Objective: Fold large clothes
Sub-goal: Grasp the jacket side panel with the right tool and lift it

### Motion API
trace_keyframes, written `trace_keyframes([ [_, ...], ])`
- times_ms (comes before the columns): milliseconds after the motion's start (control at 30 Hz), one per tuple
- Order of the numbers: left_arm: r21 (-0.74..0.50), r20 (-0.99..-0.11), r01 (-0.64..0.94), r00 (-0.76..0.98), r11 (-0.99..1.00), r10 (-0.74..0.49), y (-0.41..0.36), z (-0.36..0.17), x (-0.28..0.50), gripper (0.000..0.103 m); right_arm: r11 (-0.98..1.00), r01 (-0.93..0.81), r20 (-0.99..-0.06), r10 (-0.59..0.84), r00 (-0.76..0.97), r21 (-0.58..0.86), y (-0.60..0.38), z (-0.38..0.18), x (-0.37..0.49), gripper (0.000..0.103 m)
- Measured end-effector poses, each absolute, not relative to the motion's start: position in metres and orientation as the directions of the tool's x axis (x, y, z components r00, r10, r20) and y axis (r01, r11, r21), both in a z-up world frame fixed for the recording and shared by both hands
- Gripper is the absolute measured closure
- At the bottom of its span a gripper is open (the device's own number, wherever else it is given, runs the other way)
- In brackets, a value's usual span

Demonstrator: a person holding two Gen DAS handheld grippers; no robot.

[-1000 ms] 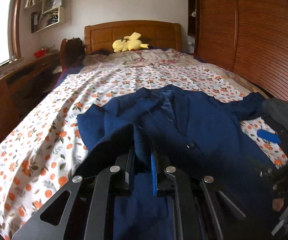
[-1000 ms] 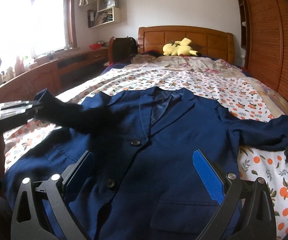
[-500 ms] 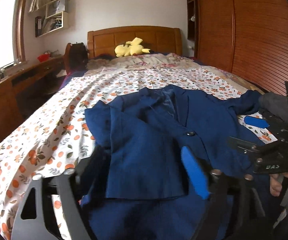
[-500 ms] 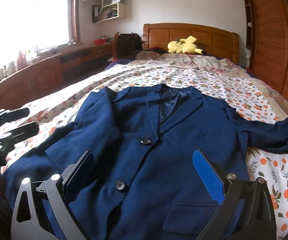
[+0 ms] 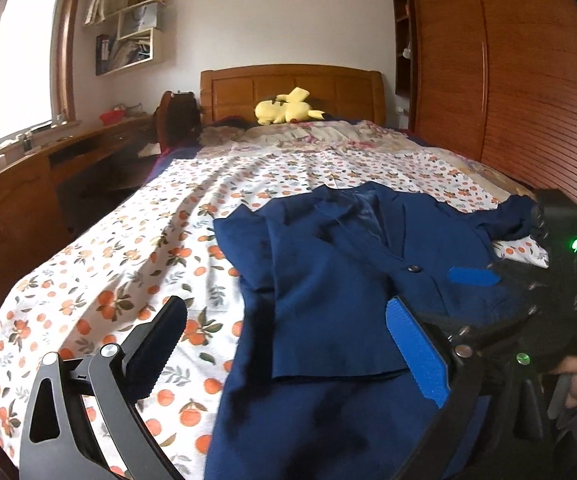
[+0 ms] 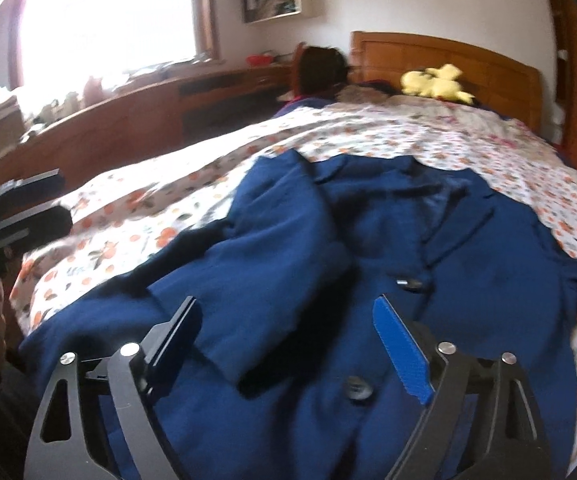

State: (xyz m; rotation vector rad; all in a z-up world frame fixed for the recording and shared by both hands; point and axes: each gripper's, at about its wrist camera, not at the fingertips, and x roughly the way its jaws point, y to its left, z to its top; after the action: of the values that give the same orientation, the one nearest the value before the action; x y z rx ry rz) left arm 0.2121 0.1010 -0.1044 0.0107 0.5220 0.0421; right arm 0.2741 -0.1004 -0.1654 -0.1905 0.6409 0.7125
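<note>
With my left gripper [image 5: 284, 344] still spreading empty and my right gripper [image 6: 288, 344] closing, nothing pinched yet, over the navy blue buttoned blazer [image 6: 368, 264] on the orange-flowered bedsheet [image 5: 128, 264], I risk dragging its folded-in sleeve [image 5: 320, 312] loose.

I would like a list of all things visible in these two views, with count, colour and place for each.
jacket: one, navy blue, spread on the bed, one sleeve folded across its front
bedsheet: one, white with orange flowers, covering the bed
plush toy: one, yellow, by the headboard
headboard: one, brown wood, far end
wall shelf: one, pale, beside the window
wardrobe: one, brown slatted, right side
left gripper: one, black, jaws opening, nothing between them
right gripper: one, black, jaws closing, nothing pinched
</note>
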Motion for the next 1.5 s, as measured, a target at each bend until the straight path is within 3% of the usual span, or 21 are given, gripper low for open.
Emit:
trace_keyframes([
  [200, 0.008, -0.501, -0.054, 0.864, 0.999, 0.051, 0.119, -0.105, 0.202, 0.003, 0.664, -0.746, -0.663, 0.583, 0.470, 0.054, -0.066, -0.188, 0.270, 0.023],
  [333, 0.005, -0.506, -0.066, 0.860, 0.998, 0.060, 0.129, -0.107, 0.199, 0.003, 0.637, -0.768, -0.718, 0.567, 0.404, 0.072, -0.054, -0.204, 0.277, 0.031],
  [433, 0.001, -0.507, -0.070, 0.860, 0.998, 0.061, 0.133, -0.108, 0.197, 0.003, 0.625, -0.775, -0.766, 0.544, 0.342, 0.098, -0.048, -0.216, 0.284, 0.033],
  [567, 0.002, -0.513, -0.067, 0.857, 0.998, 0.059, 0.133, -0.110, 0.196, 0.003, 0.644, -0.761, -0.780, 0.516, 0.355, 0.080, -0.047, -0.220, 0.286, 0.043],
  [700, 0.010, -0.513, -0.055, 0.857, 0.998, 0.052, 0.128, -0.110, 0.197, 0.003, 0.665, -0.745, -0.774, 0.500, 0.388, 0.056, -0.051, -0.218, 0.286, 0.068],
  [767, 0.011, -0.511, -0.049, 0.858, 0.999, 0.048, 0.126, -0.110, 0.197, 0.003, 0.673, -0.738, -0.765, 0.502, 0.403, 0.054, -0.054, -0.216, 0.286, 0.091],
  [800, 0.012, -0.511, -0.046, 0.859, 0.999, 0.046, 0.124, -0.110, 0.197, 0.003, 0.673, -0.738, -0.762, 0.503, 0.408, 0.049, -0.055, -0.215, 0.286, 0.094],
  [1233, 0.015, -0.507, 0.002, 0.862, 1.000, 0.005, 0.105, -0.109, 0.203, 0.003, 0.708, -0.701, -0.627, 0.585, 0.514, 0.086, -0.097, -0.167, 0.275, 0.097],
  [1400, 0.021, -0.501, 0.020, 0.865, 1.000, -0.007, 0.095, -0.109, 0.206, 0.003, 0.710, -0.698, -0.633, 0.583, 0.509, 0.093, -0.110, -0.169, 0.276, 0.095],
  [1500, 0.020, -0.500, 0.026, 0.866, 0.999, -0.012, 0.090, -0.108, 0.209, 0.003, 0.706, -0.703, -0.645, 0.577, 0.500, 0.086, -0.107, -0.176, 0.275, 0.089],
])
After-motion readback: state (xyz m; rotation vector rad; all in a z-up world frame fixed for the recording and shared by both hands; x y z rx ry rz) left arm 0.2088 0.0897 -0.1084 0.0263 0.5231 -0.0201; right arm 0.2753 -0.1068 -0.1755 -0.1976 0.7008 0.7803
